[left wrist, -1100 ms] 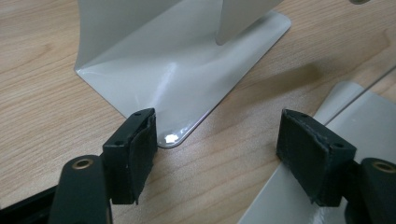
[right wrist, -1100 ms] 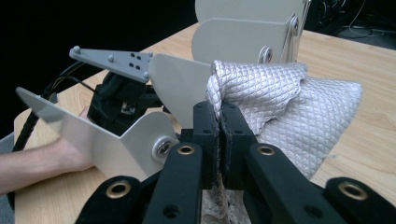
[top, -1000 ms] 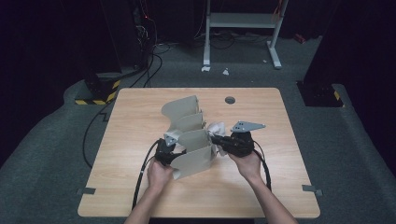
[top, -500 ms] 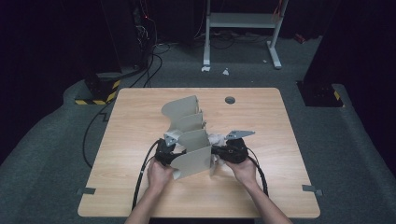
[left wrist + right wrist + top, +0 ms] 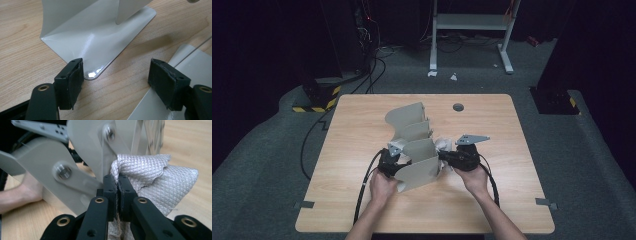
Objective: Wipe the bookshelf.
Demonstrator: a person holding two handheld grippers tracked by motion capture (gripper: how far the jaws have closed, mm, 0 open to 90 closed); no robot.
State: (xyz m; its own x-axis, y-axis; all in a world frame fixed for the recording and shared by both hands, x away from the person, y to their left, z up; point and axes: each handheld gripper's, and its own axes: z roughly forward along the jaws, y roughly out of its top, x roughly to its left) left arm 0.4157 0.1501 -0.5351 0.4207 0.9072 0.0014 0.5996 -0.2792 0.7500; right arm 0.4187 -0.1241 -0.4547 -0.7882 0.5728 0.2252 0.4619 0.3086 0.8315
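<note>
A: Up top, high view: rack mid-table, 4 grey leaves, 1 cloth at its right side. 2 grippers, left gripper & right gripper, flanking it.

B: Left gripper view?

A: Jaws wide, nothing held; 1 rack foot betw. them, flat on wood.

B: Right gripper view?

A: Jaws pinched shut on cloth, pressed to a leaf. Tip: wipe slow, steady rack w/ left, avoid bolts.

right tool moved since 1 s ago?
Yes. The right tool has shifted left, toward the grey rack, judged against the table hole.
</note>
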